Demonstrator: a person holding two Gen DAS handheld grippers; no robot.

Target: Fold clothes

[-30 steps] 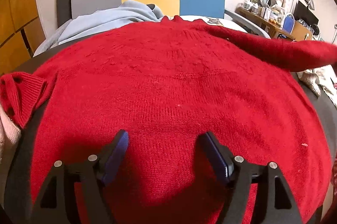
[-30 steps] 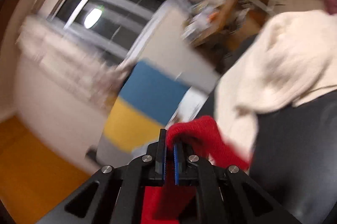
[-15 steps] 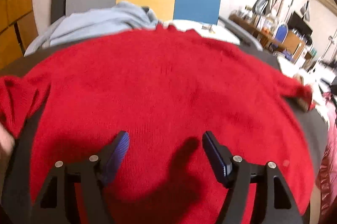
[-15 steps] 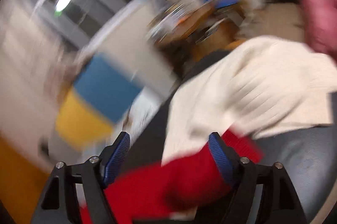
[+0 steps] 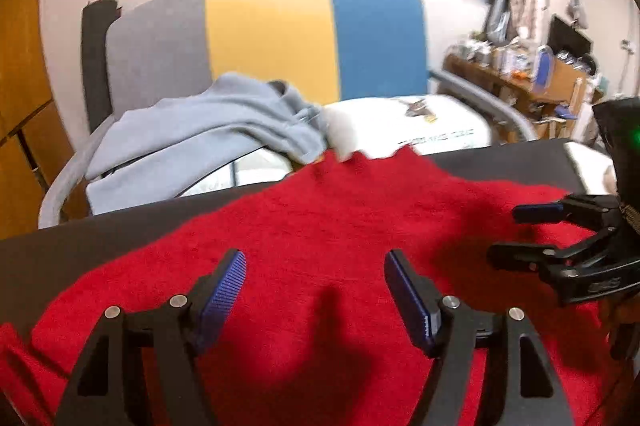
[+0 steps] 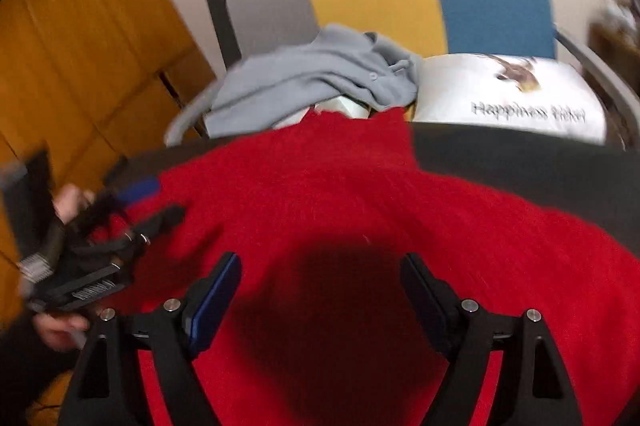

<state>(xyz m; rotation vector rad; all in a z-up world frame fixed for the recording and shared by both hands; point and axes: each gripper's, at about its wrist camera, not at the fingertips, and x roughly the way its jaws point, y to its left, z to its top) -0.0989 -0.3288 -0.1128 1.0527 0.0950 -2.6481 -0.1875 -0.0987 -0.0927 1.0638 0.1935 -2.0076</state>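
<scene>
A red knitted sweater (image 5: 340, 266) lies spread flat on a dark grey work surface (image 5: 80, 250), its neckline toward the far edge. The left gripper (image 5: 314, 290) hovers over the sweater's near portion, jaws spread wide, nothing between the blue ribbed pads (image 5: 224, 290). The right gripper (image 6: 320, 290) also hangs above the red knit; its jaws are opening, empty, casting a dark shadow on the fabric. Each tool appears at the edge of the other's view. Beyond the surface stands a chair with a grey, yellow and blue backrest (image 5: 312, 30), bearing a crumpled light-blue garment (image 5: 208, 126) and a white printed cushion (image 6: 508, 98).
</scene>
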